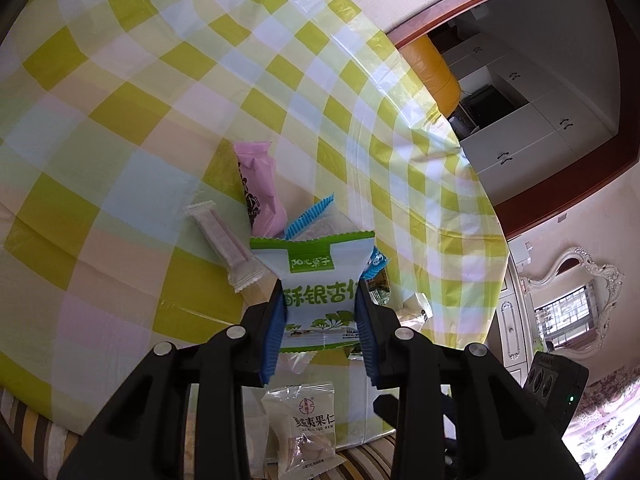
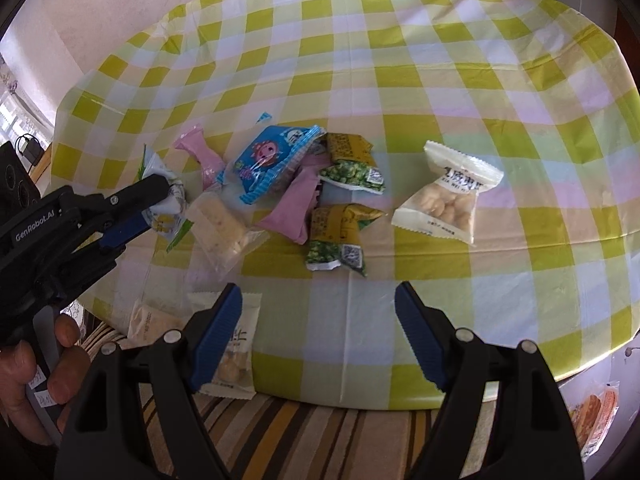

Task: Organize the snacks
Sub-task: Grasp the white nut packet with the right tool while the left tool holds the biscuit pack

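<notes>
My left gripper (image 1: 320, 296) is shut on a green-and-white snack packet (image 1: 312, 264), lifted a little above the pile. The right wrist view shows that gripper (image 2: 158, 206) at the left with the same packet (image 2: 172, 196). My right gripper (image 2: 318, 292) stands open over the checked tablecloth (image 2: 400, 80) near its front edge, with nothing between its fingers. Beyond it lies the pile: a blue packet (image 2: 272, 160), a pink packet (image 2: 294, 210), two green pea packets (image 2: 352, 168), a clear packet (image 2: 222, 224) and, apart at the right, a white nut packet (image 2: 448, 196).
Two pale packets (image 2: 236, 352) lie at the table's front edge, one partly behind my right gripper's left finger. Striped fabric (image 2: 320, 420) shows below that edge. A person's hand (image 2: 24, 380) grips the left tool. A doorway and an orange cushion (image 1: 434, 68) lie beyond the table's far side.
</notes>
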